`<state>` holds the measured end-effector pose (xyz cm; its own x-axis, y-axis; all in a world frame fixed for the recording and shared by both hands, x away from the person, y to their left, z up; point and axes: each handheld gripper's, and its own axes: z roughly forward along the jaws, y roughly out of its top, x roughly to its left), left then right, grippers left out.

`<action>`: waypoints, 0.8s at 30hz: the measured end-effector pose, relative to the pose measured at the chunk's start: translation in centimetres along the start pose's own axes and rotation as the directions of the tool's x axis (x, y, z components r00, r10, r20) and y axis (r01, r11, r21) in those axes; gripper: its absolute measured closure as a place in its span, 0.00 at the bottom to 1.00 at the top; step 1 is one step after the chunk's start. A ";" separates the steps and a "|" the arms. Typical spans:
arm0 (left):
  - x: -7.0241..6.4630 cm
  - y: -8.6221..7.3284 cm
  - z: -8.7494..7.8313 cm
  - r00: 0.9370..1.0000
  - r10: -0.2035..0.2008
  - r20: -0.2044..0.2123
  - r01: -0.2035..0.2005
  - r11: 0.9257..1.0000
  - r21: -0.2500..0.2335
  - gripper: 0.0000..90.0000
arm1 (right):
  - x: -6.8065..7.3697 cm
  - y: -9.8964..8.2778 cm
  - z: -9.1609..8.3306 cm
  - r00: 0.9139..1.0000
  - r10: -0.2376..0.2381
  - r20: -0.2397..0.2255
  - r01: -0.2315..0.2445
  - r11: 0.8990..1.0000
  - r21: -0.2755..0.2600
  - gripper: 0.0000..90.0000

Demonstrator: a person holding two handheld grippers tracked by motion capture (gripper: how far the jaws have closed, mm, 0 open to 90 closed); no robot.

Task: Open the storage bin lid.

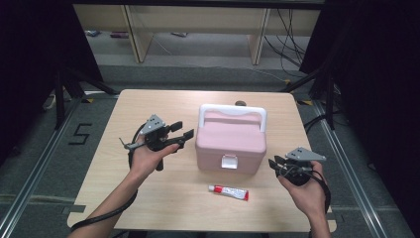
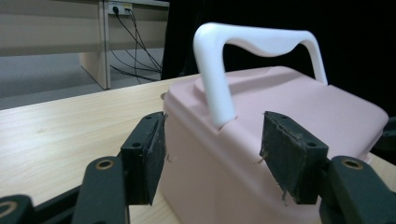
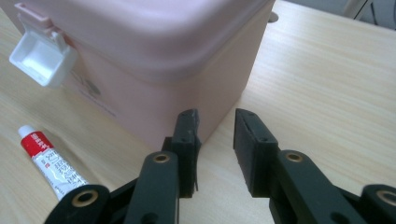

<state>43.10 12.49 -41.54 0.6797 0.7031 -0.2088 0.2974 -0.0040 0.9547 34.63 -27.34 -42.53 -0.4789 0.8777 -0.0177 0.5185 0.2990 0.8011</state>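
Pale wood tabletop (image 1: 148, 198) carries everything here. Near its middle, a little toward the right edge, sits the pink box (image 1: 231, 141), lid down, its white handle (image 1: 233, 111) standing upright along the far side and its white latch (image 1: 229, 161) facing the near edge. The left gripper (image 1: 182, 133) hovers at the box's left side with its jaws spread wide and nothing between them, aimed at the near foot of the handle. The right gripper (image 1: 275, 163) waits by the box's near right corner, jaws partly apart and empty. A small red-and-white tube (image 1: 228, 192) lies between the box and the near edge. To open the box cleanly, I judge one gripper should steady its side while the other lifts the latch squarely, without nudging the tube.
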 end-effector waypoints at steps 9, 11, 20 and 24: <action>-0.5 2.6 3.5 1.000 0.003 -0.010 -0.003 0.999 0.034 0.48 | 0.4 0.2 -0.3 1.000 -0.015 -0.006 0.015 1.000 -0.006 0.80; -0.4 2.9 4.3 1.000 0.003 -0.003 -0.003 0.998 0.058 0.52 | 0.3 0.2 -0.4 1.000 -0.013 -0.009 0.013 1.000 0.000 0.80; -0.2 3.1 6.5 0.999 -0.038 -0.012 0.039 0.994 0.105 0.63 | -0.4 0.0 -0.3 1.000 -0.016 -0.009 0.016 1.000 -0.006 0.78; -0.3 3.2 6.7 0.998 -0.041 -0.045 0.046 0.993 0.107 0.74 | -0.2 -0.1 -0.6 1.000 0.007 -0.012 -0.007 1.000 -0.005 0.78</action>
<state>48.31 7.54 -39.86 0.6361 0.7338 -0.2384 0.3983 -0.0477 0.9160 34.30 -27.74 -42.23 -0.4839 0.8751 -0.0050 0.5182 0.2911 0.8042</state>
